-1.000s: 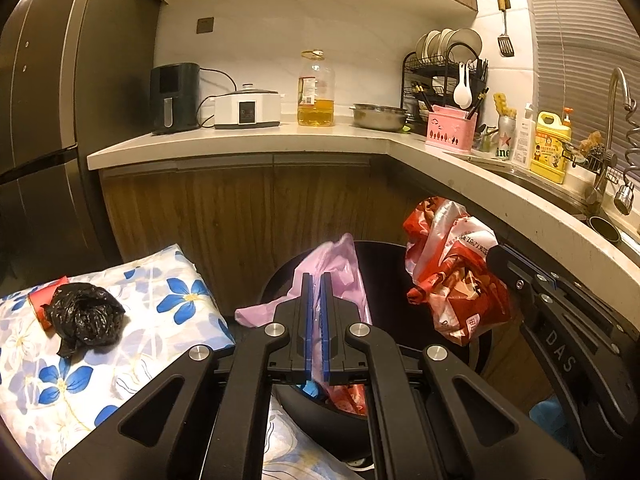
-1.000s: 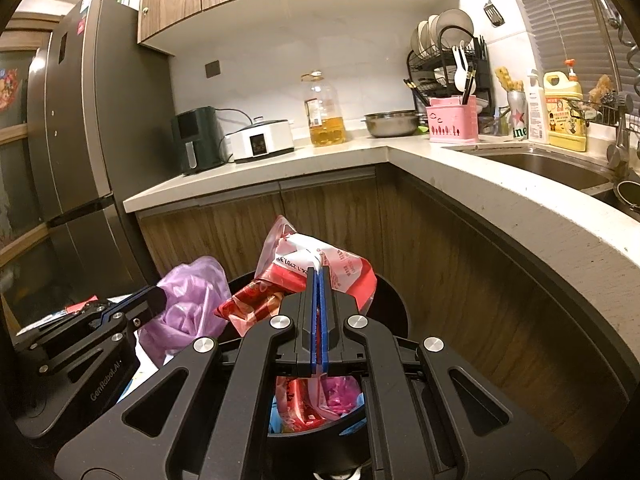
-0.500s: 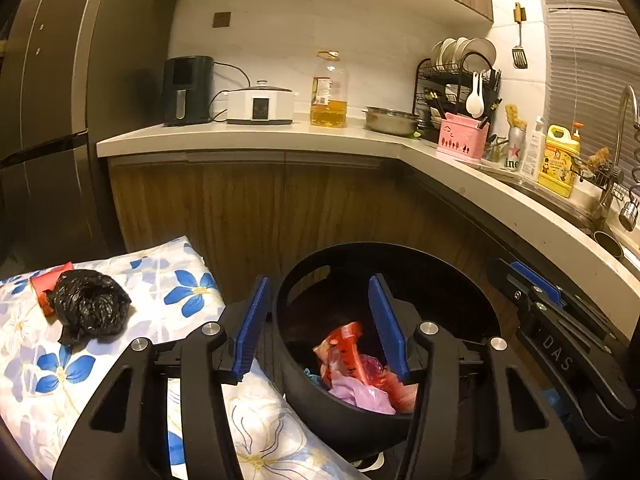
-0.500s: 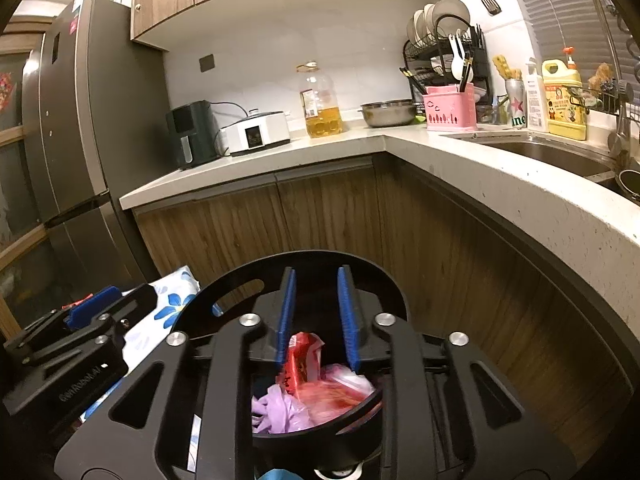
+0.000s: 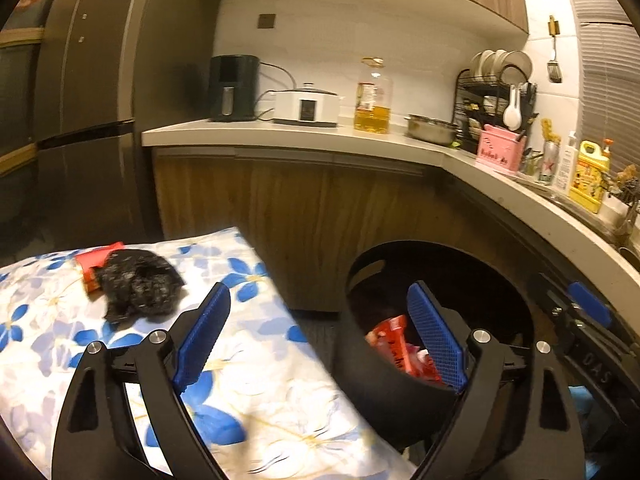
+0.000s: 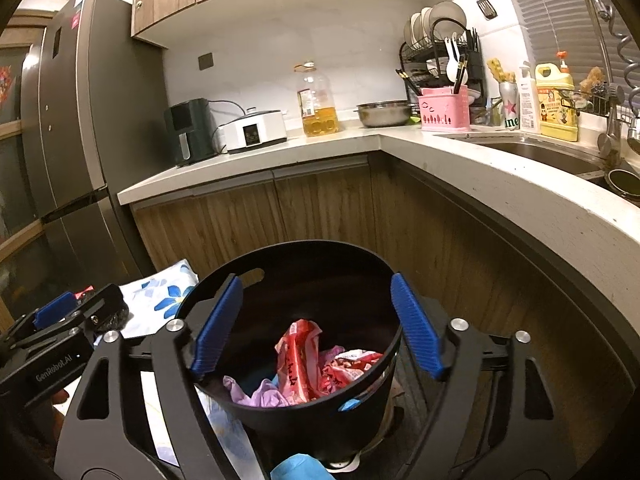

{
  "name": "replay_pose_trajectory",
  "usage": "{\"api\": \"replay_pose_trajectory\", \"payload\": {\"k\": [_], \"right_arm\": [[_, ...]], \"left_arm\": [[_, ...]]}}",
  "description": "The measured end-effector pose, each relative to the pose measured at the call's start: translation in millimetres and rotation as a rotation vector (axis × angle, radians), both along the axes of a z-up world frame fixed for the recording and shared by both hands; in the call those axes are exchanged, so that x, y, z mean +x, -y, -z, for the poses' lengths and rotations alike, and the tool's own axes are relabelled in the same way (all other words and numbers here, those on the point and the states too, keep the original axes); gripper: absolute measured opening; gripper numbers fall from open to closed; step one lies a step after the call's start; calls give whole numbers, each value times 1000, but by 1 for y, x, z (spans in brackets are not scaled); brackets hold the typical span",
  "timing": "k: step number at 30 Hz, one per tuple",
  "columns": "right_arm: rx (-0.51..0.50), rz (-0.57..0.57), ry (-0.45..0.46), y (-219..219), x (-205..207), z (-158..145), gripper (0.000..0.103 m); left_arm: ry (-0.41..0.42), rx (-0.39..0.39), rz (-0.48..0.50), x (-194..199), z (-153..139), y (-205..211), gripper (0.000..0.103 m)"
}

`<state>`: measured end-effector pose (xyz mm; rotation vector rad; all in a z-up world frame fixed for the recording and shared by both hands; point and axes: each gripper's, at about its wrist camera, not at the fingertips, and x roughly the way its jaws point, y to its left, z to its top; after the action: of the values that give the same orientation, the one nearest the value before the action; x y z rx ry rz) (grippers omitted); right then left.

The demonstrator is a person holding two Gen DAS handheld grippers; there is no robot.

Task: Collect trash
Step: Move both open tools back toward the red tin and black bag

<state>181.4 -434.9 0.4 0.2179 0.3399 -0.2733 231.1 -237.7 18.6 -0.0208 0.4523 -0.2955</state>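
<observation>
So the red wrapper [image 6: 298, 354] and purple bag [image 6: 260, 394] were already in the black bin [image 6: 360, 404], both the left gripper [image 5: 320, 340] and right gripper [image 6: 316, 320] were opening with nothing between them, and the black bag [image 5: 140, 286] plus a red scrap [image 5: 94, 266] still sat on the flowery cushion [image 5: 240, 392] to the left.

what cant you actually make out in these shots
- Left wrist view: the red packet on the floral cushion is mostly covered by the black bag.
- Both views: the bottom of the black bin is buried under the red wrappers and purple bag.
- Left wrist view: bottle labels by the sink are too small to read.
</observation>
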Motion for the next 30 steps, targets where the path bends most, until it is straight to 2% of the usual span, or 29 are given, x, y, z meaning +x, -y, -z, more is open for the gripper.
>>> {"api": "replay_pose_trajectory", "payload": {"k": [6, 14, 30], "right_arm": [[-5, 3, 0, -8, -8, 0, 81], [-7, -7, 4, -23, -16, -2, 81], [-37, -96, 2, -73, -18, -1, 81]], "left_arm": [[-4, 9, -55, -6, 4, -23, 96], [-1, 44, -119, -15, 7, -45, 97], [-8, 43, -195, -27, 12, -89, 97]]}}
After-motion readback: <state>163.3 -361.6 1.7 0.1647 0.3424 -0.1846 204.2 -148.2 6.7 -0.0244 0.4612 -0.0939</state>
